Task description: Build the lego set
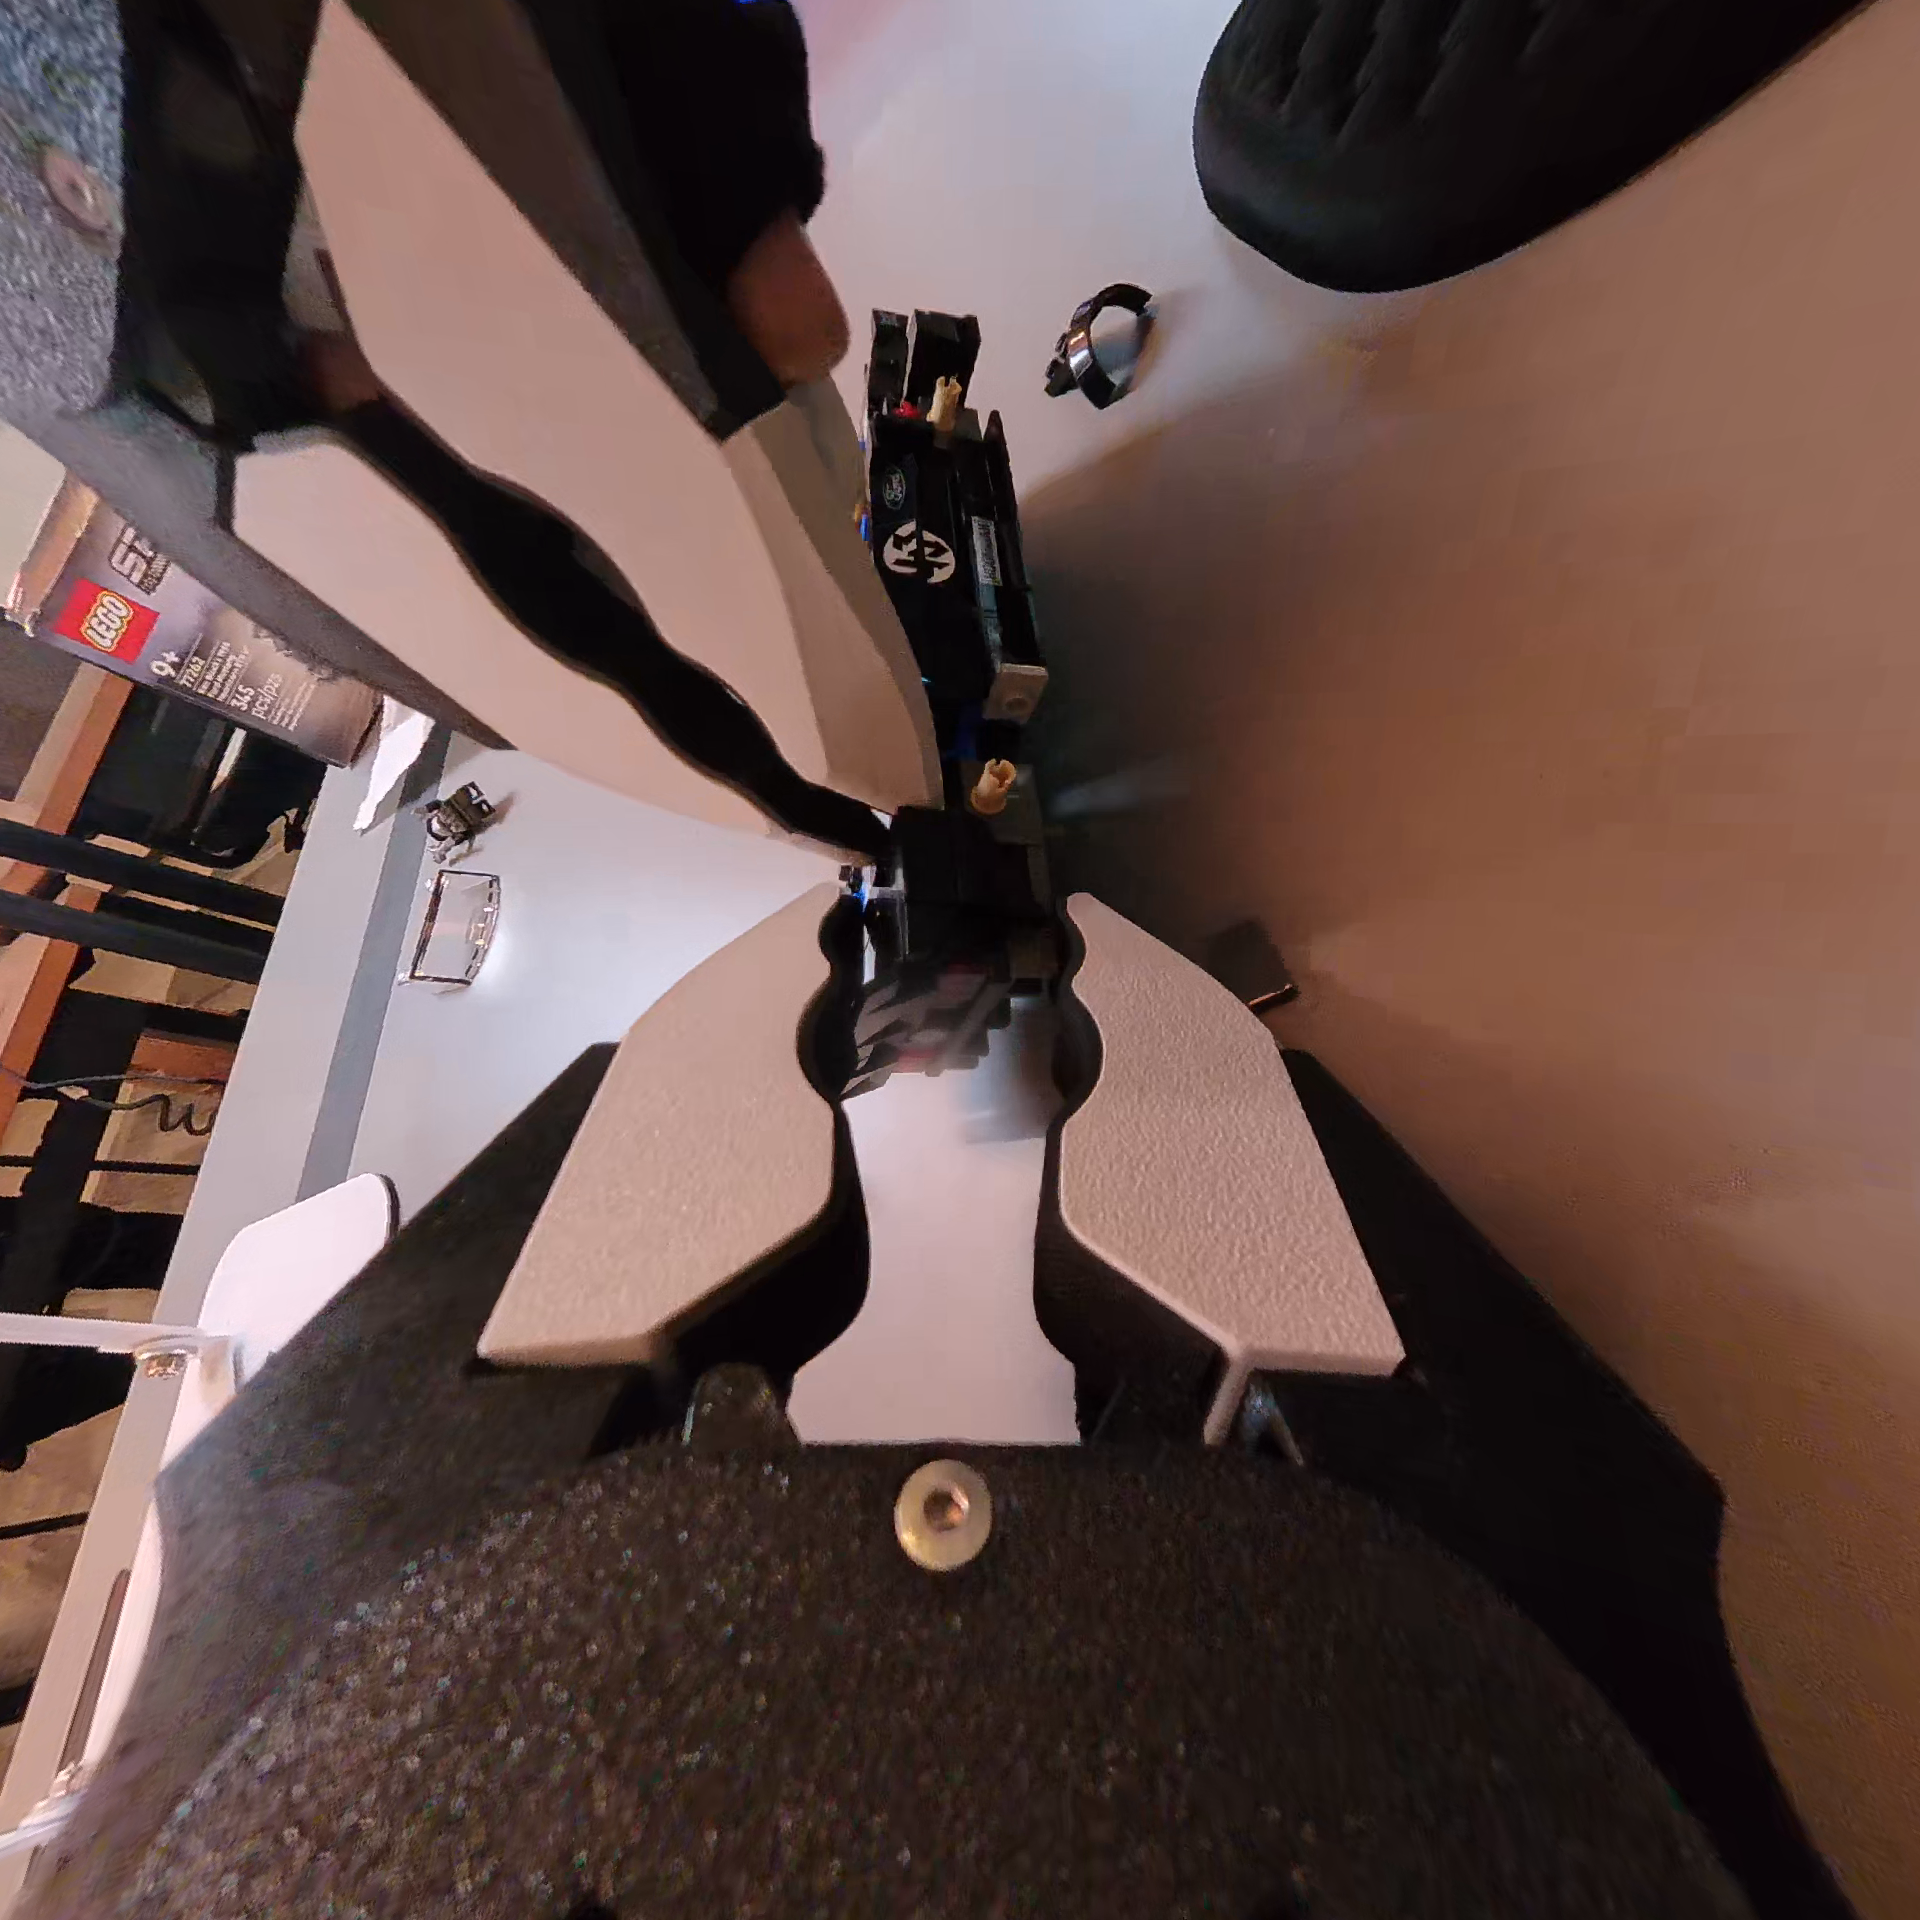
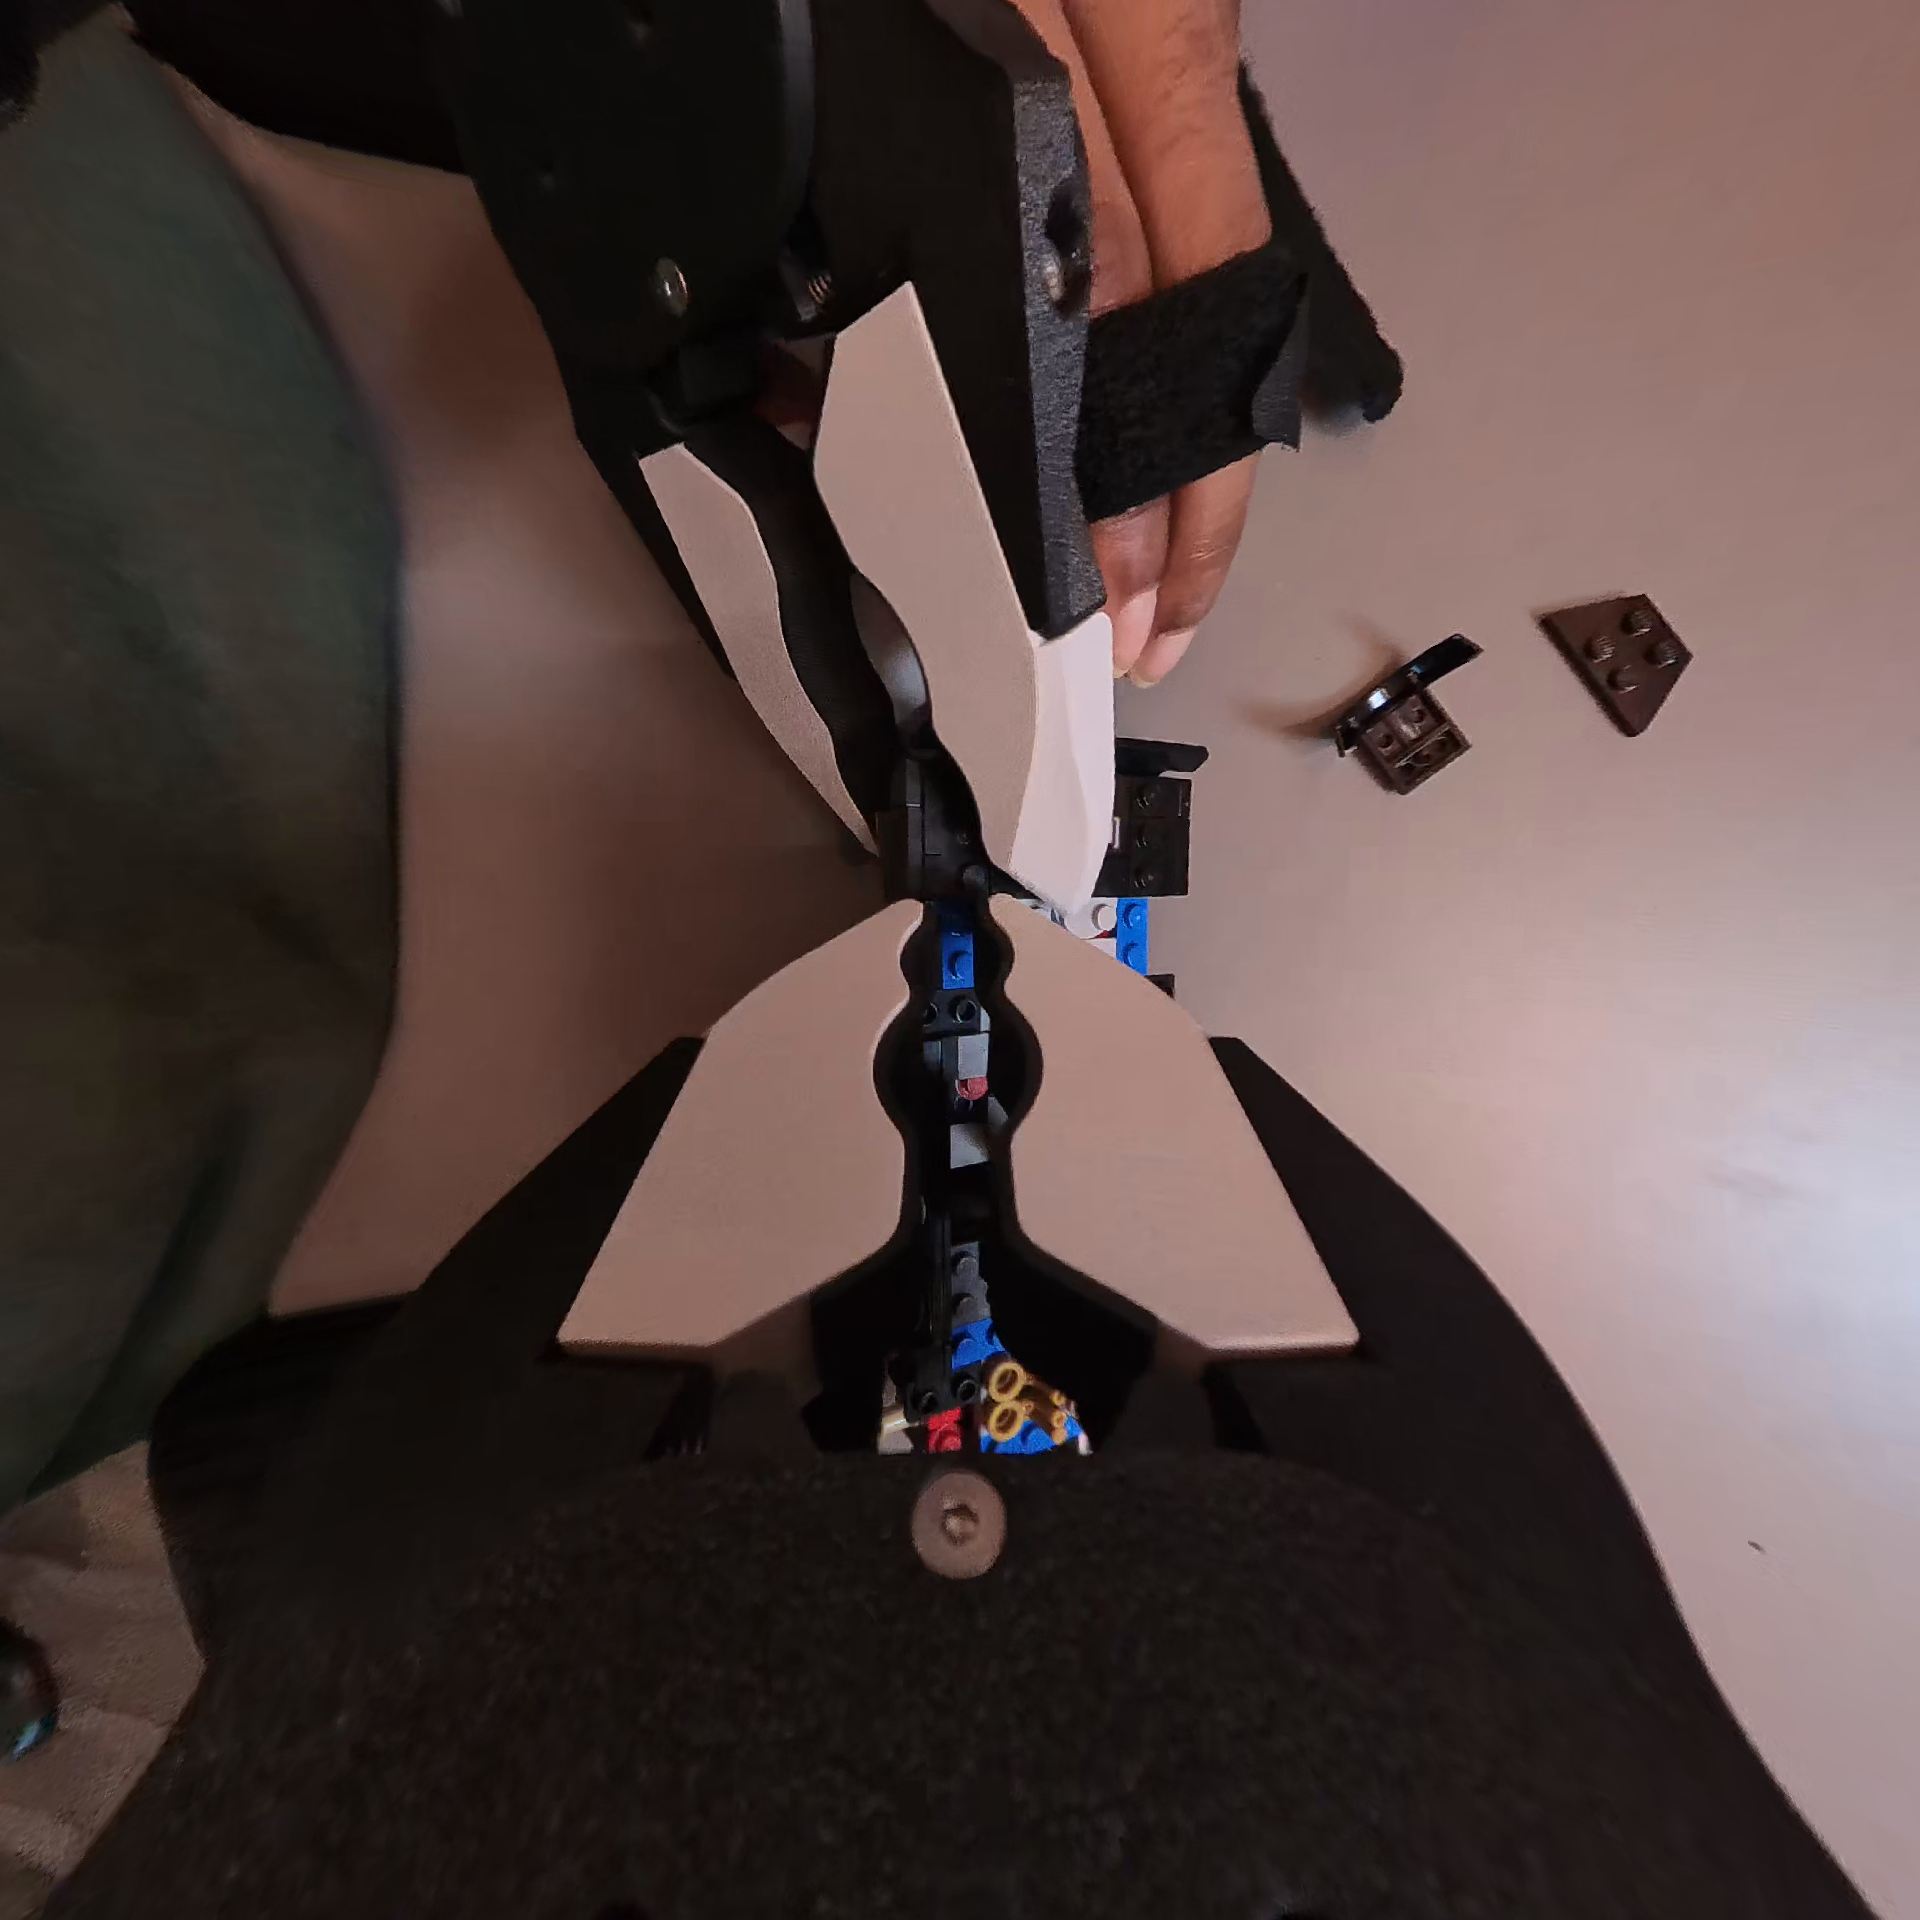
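Your left gripper has matt, grainy white plastic pads w/ a rough black body and a metal screw. Glossy plastic car build just ahead; smooth matt table under it.

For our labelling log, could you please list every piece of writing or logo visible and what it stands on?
I won't copy wording; these bear it:
Dark box, left: red logo square, white print.
Black car model, side: blue oval badge, round white emblem, pale strip sticker.
Right wrist view: none visible.
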Action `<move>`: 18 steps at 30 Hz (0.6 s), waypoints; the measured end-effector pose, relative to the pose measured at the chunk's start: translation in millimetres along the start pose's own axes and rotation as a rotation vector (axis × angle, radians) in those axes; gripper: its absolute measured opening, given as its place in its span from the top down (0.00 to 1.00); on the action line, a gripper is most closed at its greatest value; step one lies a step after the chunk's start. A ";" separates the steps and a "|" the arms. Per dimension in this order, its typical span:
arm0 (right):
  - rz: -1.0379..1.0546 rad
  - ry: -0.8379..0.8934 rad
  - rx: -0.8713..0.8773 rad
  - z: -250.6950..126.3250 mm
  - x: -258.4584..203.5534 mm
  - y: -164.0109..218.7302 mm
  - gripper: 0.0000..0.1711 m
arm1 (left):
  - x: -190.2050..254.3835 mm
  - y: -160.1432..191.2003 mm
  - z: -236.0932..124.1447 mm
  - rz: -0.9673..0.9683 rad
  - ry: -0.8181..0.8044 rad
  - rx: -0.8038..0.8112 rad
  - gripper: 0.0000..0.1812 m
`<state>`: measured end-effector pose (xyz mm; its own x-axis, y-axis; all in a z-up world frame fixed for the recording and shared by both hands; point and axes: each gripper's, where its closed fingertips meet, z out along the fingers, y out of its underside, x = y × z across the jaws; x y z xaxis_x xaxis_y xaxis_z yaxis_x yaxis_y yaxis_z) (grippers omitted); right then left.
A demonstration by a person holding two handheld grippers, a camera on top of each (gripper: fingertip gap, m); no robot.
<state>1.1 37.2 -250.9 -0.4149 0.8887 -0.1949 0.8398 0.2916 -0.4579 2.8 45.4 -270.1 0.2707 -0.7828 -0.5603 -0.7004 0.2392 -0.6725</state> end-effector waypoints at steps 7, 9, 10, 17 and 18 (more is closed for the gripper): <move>0.069 -0.047 0.035 -0.5 -1.1 -0.3 0.97 | 1.1 0.2 0.3 -0.005 0.008 -0.006 0.81; 0.042 -0.020 0.064 -0.8 -1.1 -1.3 0.97 | 1.7 0.9 0.4 -0.020 0.017 -0.007 0.81; 0.029 -0.001 0.083 -1.4 -0.7 -1.7 0.97 | 1.6 1.3 0.3 -0.029 0.022 -0.006 0.81; -0.086 0.084 0.141 3.2 -13.5 -3.6 1.00 | -3.2 7.3 3.2 -0.050 0.017 -0.030 0.80; -0.062 0.079 0.181 -2.6 -12.2 -6.2 1.00 | -2.8 6.1 2.5 -0.065 0.022 -0.022 0.80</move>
<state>1.8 25.5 -243.5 -0.4297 0.8978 -0.0963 0.7340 0.2852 -0.6164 -0.6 50.5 -273.8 0.3018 -0.8084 -0.5053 -0.6966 0.1749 -0.6959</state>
